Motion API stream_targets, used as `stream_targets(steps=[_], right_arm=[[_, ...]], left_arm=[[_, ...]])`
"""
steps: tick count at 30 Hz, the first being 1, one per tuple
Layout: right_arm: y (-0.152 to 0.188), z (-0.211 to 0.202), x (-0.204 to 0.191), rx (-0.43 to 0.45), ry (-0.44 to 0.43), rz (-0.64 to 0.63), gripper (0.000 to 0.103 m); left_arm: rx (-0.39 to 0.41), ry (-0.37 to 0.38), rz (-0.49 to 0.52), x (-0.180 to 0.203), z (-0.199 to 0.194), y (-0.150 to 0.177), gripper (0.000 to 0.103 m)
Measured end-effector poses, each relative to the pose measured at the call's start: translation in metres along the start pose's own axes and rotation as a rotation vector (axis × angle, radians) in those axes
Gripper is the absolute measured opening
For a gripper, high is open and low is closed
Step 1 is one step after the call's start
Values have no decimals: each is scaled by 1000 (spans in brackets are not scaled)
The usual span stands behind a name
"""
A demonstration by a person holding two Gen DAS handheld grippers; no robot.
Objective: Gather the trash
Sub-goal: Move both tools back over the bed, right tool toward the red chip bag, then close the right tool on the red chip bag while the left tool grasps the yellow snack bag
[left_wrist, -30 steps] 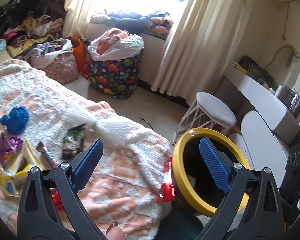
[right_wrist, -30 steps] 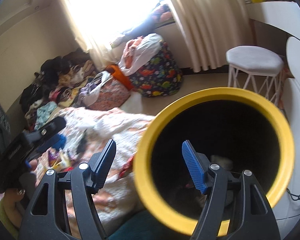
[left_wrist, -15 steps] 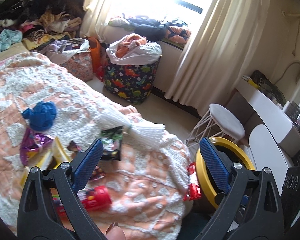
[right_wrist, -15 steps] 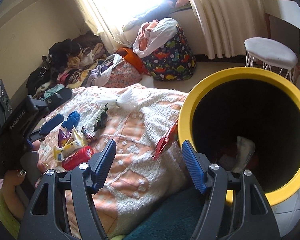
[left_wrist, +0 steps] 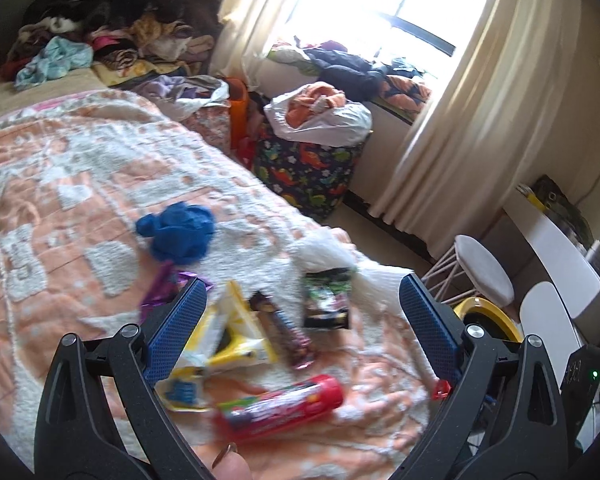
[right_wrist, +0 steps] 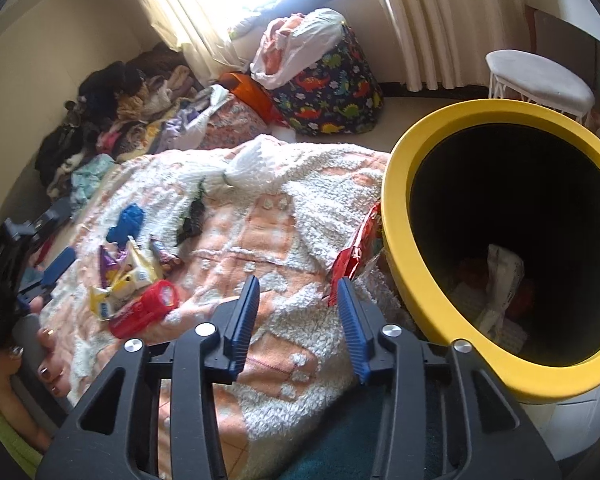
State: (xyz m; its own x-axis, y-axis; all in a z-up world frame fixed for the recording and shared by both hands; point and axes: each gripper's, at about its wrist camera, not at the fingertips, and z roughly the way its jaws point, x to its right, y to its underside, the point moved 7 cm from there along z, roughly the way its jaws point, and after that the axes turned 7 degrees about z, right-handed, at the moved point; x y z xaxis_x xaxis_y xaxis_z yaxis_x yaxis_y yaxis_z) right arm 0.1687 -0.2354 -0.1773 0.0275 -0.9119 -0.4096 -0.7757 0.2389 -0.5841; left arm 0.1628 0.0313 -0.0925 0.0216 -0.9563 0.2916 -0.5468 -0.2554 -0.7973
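On a bed spread with an orange-and-white blanket [right_wrist: 284, 240], beside a yellow-rimmed bin [right_wrist: 404, 280], a clear-up of snack litter is only partly done. The bin stands right against the blanket's edge and already holds some rubbish at its bottom: a crumpled white paper [right_wrist: 500, 276] and scraps of red, too dark to name. Most of the litter is not yet collected. A red wrapper [right_wrist: 356, 252] hangs at the blanket's edge, touching the bin's outer wall. Well away from the bin, across the blanket, lies a loose cluster: a red tube [left_wrist: 280, 404], a yellow-and-white packet [left_wrist: 236, 336], a brown bar wrapper [left_wrist: 284, 328], a dark green packet [left_wrist: 326, 300], a purple foil wrapper [left_wrist: 160, 288], and farthest from the bin a crumpled blue wad [left_wrist: 178, 232].

The left gripper [left_wrist: 300, 320], held in a person's hand, hangs over that cluster, tilted downward, its jaws spread wide and nothing between them; the yellow packet and the bar wrapper sit framed in the gap, though that view is blurred. By the look of it, the cluster is its next target.

The right gripper [right_wrist: 296, 324] points down at bare blanket just beside the bin. Its jaws have just been closing and now stand narrowed but apart, gripping nothing; the red wrapper's lower end lies just beyond its right fingertip, and whether it touches cannot be told.
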Motion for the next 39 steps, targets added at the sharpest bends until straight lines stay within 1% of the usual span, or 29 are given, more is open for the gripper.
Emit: stream_targets(steps=[3, 8, 12, 16, 20, 23, 24, 25, 26, 28, 29, 30, 31, 34, 37, 39], right_arm=[[-1, 7, 3, -4, 51, 9, 31], [1, 15, 13, -10, 118, 43, 31], [2, 5, 13, 29, 118, 49, 31], [8, -6, 16, 60, 151, 39, 31], [9, 3, 27, 33, 193, 91, 31], [8, 10, 31, 19, 200, 120, 31], [8, 13, 31, 15, 201, 125, 28], [7, 15, 29, 20, 195, 117, 28], [5, 17, 27, 22, 191, 109, 28], [3, 21, 23, 21, 174, 102, 23], [2, 23, 22, 21, 168, 100, 15], [1, 25, 20, 20, 159, 97, 9], [0, 26, 18, 16, 151, 90, 8], [-2, 28, 11, 17, 120, 64, 5], [-2, 27, 0, 21, 81, 29, 5], [-2, 26, -8, 28, 37, 7, 5]], left_arm=[[-12, -17, -14, -16, -2, 5, 89], [-31, -34, -31, -36, -4, 15, 89], [-38, -39, -61, -51, -5, 20, 89], [-42, -44, -75, -62, -7, 23, 89], [-56, -55, -84, -73, -7, 29, 89], [-76, -57, -88, -77, -6, 35, 89], [-86, -60, -87, -78, -4, 37, 89], [-95, -59, -89, -79, -3, 39, 88], [-103, -53, -94, -80, -2, 40, 87], [-117, -44, -102, -80, 1, 43, 76], [-129, -40, -107, -81, 3, 45, 74], [-139, -34, -115, -81, 5, 48, 70], [-147, -27, -122, -82, 6, 50, 64], [-167, -20, -141, -83, 11, 55, 56], [-177, -11, -147, -82, 13, 56, 50], [-184, -6, -138, -79, 14, 57, 47]])
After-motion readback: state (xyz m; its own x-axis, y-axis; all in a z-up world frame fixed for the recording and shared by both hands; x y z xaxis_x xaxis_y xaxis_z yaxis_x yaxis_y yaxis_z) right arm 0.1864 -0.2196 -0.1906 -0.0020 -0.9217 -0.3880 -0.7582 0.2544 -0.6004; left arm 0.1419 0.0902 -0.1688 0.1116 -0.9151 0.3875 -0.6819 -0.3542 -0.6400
